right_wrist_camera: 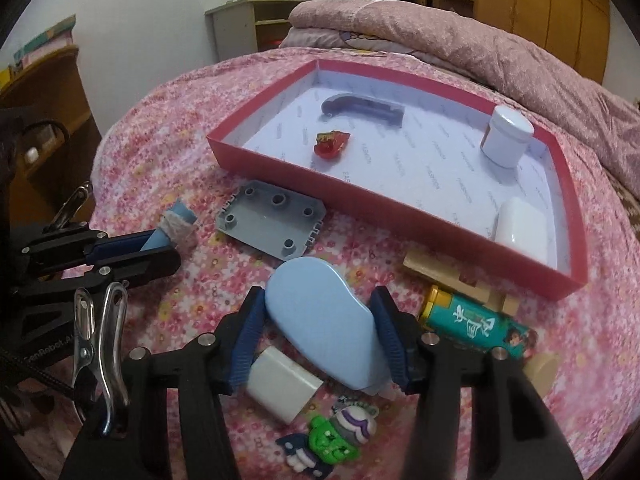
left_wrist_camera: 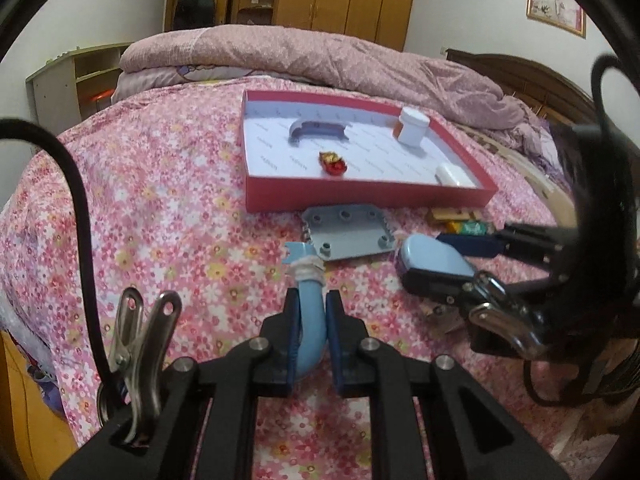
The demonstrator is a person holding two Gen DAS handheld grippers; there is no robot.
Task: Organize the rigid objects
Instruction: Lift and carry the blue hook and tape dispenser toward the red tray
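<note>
A red box (left_wrist_camera: 360, 196) (right_wrist_camera: 280, 176) with a white floor lies on the flowered bedspread. In it are a grey curved piece (left_wrist_camera: 318, 130) (right_wrist_camera: 362, 108), a red toy (left_wrist_camera: 333, 163) (right_wrist_camera: 331, 145), a white jar (left_wrist_camera: 413, 125) (right_wrist_camera: 506, 136) and a white case (left_wrist_camera: 452, 174) (right_wrist_camera: 522, 226). My left gripper (left_wrist_camera: 312, 316) (right_wrist_camera: 160, 246) is shut on a light blue curved pipe (left_wrist_camera: 310, 320) (right_wrist_camera: 176, 220). My right gripper (right_wrist_camera: 320, 312) (left_wrist_camera: 472, 256) is shut on a light blue oval case (right_wrist_camera: 324, 320) (left_wrist_camera: 434, 258).
A grey studded plate (left_wrist_camera: 348, 232) (right_wrist_camera: 272, 220) lies in front of the box. A green tube (right_wrist_camera: 476, 326), a wooden block (right_wrist_camera: 452, 276), a white charger (right_wrist_camera: 280, 384) and a green figure (right_wrist_camera: 336, 436) lie near my right gripper. A folded quilt (left_wrist_camera: 320, 60) lies behind.
</note>
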